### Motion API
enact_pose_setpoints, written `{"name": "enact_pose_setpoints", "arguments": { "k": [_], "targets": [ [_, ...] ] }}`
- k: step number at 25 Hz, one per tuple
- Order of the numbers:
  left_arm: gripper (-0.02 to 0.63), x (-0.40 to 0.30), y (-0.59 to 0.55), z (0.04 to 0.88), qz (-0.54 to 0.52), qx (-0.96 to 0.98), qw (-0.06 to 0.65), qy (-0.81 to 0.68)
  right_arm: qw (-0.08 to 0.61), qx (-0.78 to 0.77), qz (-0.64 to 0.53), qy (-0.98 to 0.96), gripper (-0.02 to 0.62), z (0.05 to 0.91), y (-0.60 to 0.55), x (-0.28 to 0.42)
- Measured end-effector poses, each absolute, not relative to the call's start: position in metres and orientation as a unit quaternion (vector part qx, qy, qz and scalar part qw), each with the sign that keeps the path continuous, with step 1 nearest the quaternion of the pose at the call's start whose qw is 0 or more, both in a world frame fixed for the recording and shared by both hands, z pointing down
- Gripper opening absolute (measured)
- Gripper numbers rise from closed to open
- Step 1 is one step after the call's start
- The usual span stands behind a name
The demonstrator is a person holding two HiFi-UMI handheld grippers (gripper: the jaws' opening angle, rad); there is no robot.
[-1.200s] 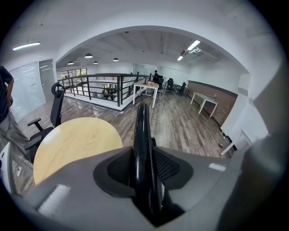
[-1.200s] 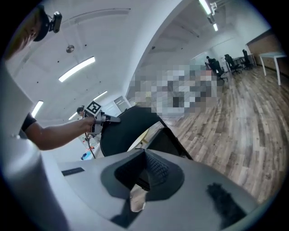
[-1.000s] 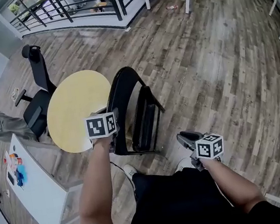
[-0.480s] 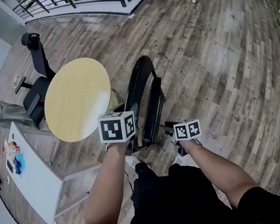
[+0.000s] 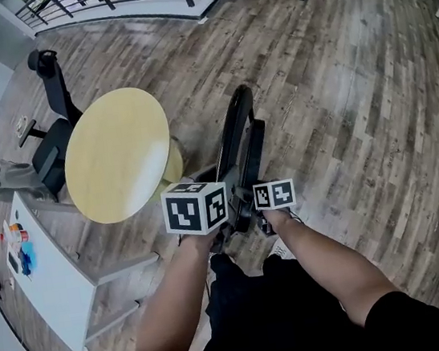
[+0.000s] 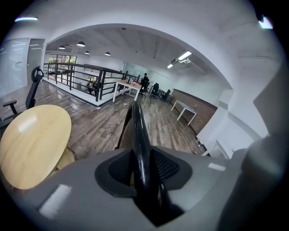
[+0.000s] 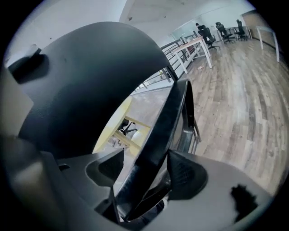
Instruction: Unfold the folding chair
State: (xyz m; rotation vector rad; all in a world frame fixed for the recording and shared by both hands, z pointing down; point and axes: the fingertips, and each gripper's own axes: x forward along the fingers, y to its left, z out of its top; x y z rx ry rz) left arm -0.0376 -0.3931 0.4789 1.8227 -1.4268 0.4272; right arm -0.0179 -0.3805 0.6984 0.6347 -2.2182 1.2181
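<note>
Wide wood-plank floor [image 5: 338, 97] all around, loads of room. Then a round yellow-topped table [image 5: 115, 153], off to the left in the head view. Just beside it on the right: black folding chair with a tubular metal frame [image 5: 240, 139], standing on the floor right in front of the legs. Folded pretty much flat, seen edge-on. Can't tell whether touching the table or only very near it.

Handling-wise, looks stiff and rigid. Steel tube, going by the shine, so probably middling weight with no give anywhere except at the hinges. Glossy paint, so likely a bit slick under the pads. Not fragile, but tippy while folded and prone to swinging once released. Best grabbed high on the curved back tube with one side to steady it, and on the seat edge with the other to pull it apart. Worth staying clear of the pivots, classic pinch spot.

Left gripper [image 6: 142, 169]: clamped on the shiny black back tube, having just been closing in on it. Right gripper [image 7: 149, 173]: spread wide, just been opening, with a flat black edge of the chair between the jaws but not squeezed. So only one proper hold right now.
</note>
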Motion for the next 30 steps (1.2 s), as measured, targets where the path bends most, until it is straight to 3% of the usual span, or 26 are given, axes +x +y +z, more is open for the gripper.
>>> {"name": "enact_pose_setpoints", "arguments": {
  "k": [8, 30],
  "targets": [
    [0.115, -0.038, -0.393, 0.481, 0.129, 0.730, 0.402, -0.537, 0.307, 0.248, 0.414, -0.820, 0.290, 0.716, -0.385, -0.006],
    [0.117, -0.108, -0.391, 0.491, 0.115, 0.723, 0.403, -0.549, 0.268, 0.199, 0.483, -0.809, 0.239, 0.727, -0.378, 0.006]
  ]
}}
